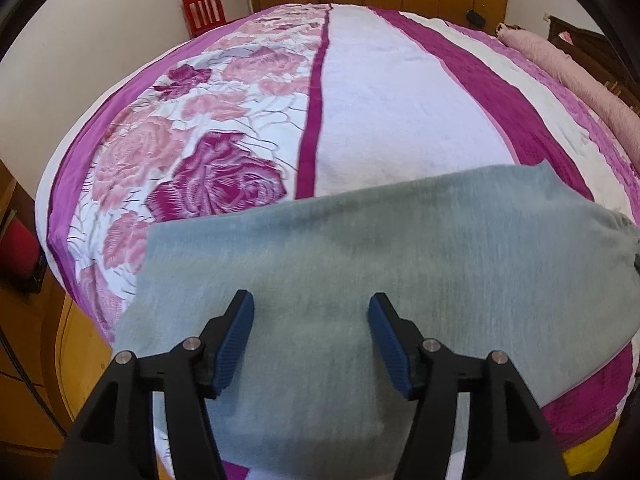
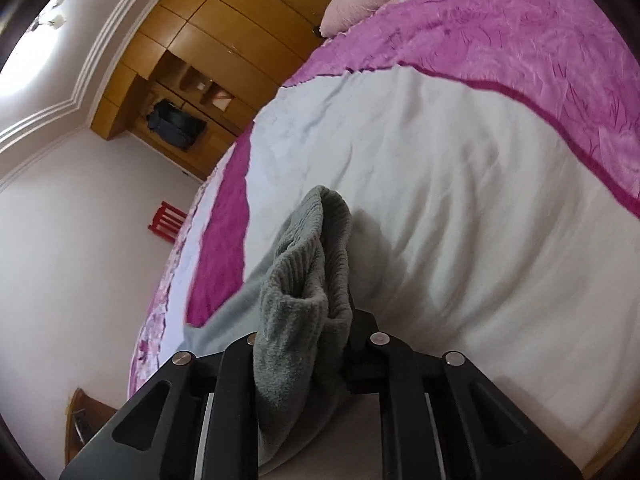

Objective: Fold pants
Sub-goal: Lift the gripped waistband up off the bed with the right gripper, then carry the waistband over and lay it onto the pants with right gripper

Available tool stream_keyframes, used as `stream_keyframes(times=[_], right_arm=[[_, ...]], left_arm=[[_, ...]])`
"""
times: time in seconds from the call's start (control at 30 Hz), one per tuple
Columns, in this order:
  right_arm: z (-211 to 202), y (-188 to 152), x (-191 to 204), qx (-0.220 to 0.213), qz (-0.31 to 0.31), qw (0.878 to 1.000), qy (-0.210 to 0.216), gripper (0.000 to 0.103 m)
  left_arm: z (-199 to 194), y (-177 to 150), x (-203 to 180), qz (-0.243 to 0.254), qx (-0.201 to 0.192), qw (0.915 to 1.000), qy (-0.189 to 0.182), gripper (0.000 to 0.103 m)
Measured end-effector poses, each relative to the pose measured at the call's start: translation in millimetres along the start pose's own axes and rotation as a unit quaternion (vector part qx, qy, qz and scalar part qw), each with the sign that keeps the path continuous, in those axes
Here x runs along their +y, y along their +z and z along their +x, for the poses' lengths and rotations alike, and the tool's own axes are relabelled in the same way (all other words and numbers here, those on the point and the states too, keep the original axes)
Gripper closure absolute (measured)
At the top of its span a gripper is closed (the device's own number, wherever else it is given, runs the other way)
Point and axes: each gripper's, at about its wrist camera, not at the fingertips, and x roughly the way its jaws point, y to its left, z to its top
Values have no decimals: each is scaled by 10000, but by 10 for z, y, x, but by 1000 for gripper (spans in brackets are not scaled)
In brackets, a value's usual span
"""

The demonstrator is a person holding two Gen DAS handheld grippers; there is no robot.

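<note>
Left wrist view shows the left gripper (image 1: 311,312) hanging over the grey-green pants (image 1: 360,264) with its two blue pads (image 1: 236,344) spread wide and nothing between them. The cloth lies flat just beneath and ahead of those pads, spread across the near end of the bed (image 1: 400,100). My guess is that this tool is released because it is waiting to take a fresh hold on the flat layer for the next fold.

From the right wrist camera, the right gripper (image 2: 304,312) is clenched on a bunched, ribbed part of the same pants (image 2: 304,288) (a cuff or a waistband; I cannot tell which). The fabric stands up in a pinched fold straight ahead of the tool and drapes away to its left, down onto the bed. Held this way, the lifted end can be carried over the flat part, which I take to be the reason for the grip.

By count: one pair of pants, two grippers, one bed. Far beyond the left tool stands one red chair (image 1: 204,10), and one rolled pink blanket (image 1: 560,64) lies off to its far right.
</note>
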Motion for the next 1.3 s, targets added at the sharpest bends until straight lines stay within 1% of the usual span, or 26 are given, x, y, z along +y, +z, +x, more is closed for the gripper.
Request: stream_keyframes(times=[0.1,0.23,0.3,0.43,0.53,0.63,0.7,0.8,1.07,1.2,1.3], right_arm=[[-68,47,124,-91,-141,9999,10,86],[-178,127,323,-245,-278,9992,134,87],[-226,164,451,-254,-468,9984,191,87],[-288,157,756,-242,-1039,9943,69,87],[-328,127,1000,-252,-1464,9889,-18,87],[-343,69,1266,-251,-1938,9807,-86,87],[-354,5,1479,-253,-2280,9733,-68,87],[-350,-70,1711,-228,-2603,9653,16,87],[-218,-283,2224,15,-3117,9493,401,87],[-136,-416,2415,165,-3312,9419,536,87],[-59,-523,2526,301,-3406,9377,621,87]], left_arm=[[-47,38,183,-233,-30,9996,186,40],[-90,41,443,-576,-47,9980,255,40],[-111,17,531,-657,-55,9974,288,40],[-114,-59,654,-781,-23,9965,282,40],[-106,-99,676,-819,8,9964,210,40],[-126,-110,679,-800,-4,9967,154,40],[-139,-110,677,-762,-10,9970,107,40],[-163,-113,665,-712,-18,9975,33,40],[-219,-124,640,-577,-19,9983,-91,40],[-253,-127,670,-650,-25,9977,-175,40],[-290,-130,702,-689,-57,9975,-168,40]])
